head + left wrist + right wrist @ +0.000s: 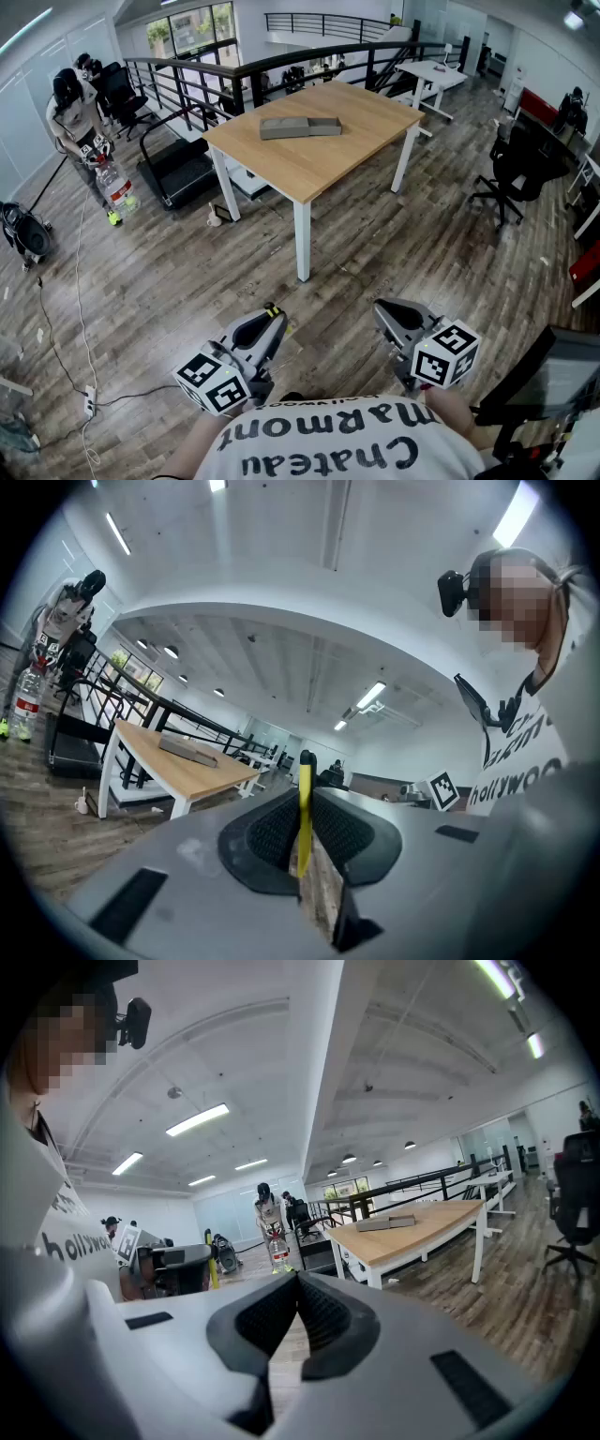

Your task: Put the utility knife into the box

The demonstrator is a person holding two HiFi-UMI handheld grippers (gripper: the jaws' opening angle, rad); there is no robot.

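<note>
A flat grey box (300, 127) lies on the wooden table (319, 155), far ahead of me; it also shows small in the left gripper view (187, 751) and the right gripper view (386, 1223). My left gripper (273, 317) is held low by my body, shut on a yellow utility knife (304, 817) whose black-tipped end (273, 308) sticks out past the jaws. My right gripper (382, 309) is beside it, shut with nothing between its pads (298, 1283). Both are well short of the table.
Wooden floor lies between me and the table. Another person (80, 112) stands at the far left by a treadmill (178, 169). A black office chair (511, 173) stands to the right, a white table (431, 75) behind. Cables (66, 328) trail on the floor at left.
</note>
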